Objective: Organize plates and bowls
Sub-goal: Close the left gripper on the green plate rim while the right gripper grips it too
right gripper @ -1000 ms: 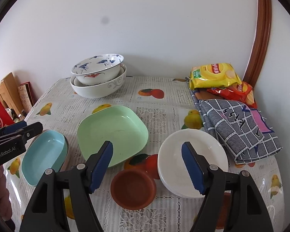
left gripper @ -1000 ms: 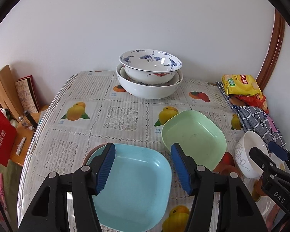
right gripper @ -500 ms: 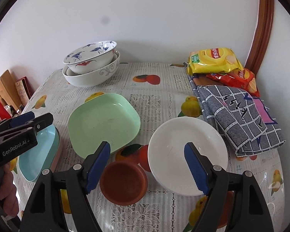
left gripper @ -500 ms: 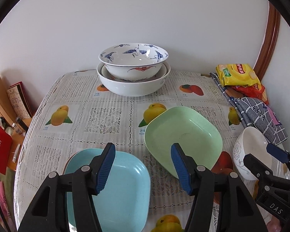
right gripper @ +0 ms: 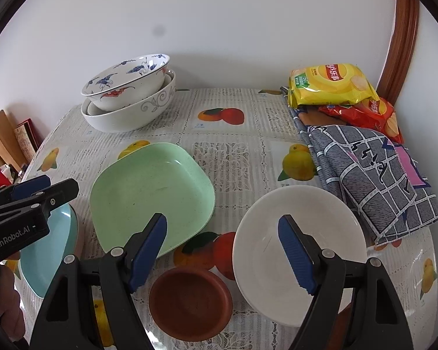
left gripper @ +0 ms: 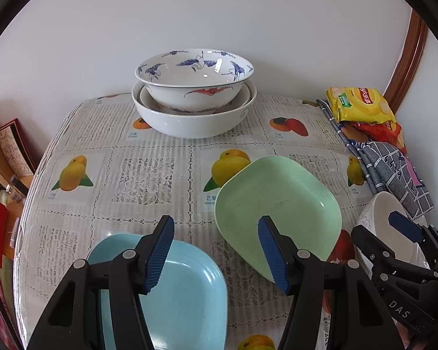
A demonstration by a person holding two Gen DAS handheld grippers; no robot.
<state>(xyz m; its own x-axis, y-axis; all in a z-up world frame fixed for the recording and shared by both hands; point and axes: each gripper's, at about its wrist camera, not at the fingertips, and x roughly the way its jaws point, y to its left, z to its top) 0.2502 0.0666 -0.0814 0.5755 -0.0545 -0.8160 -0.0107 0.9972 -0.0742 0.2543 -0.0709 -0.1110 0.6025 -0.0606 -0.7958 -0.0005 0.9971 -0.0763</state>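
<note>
Both tongs agape and empty: left tongs above blue plate, right tongs over white bowl

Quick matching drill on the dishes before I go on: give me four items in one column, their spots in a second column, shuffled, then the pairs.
1. blue plate
2. green plate
3. crane-pattern bowl
4. brown dish

A. nested in the big white bowl
B. under the left gripper
C. mid-table, lying alone
D. nearest, below the right gripper

Pairs: 1-B, 2-C, 3-A, 4-D
</note>
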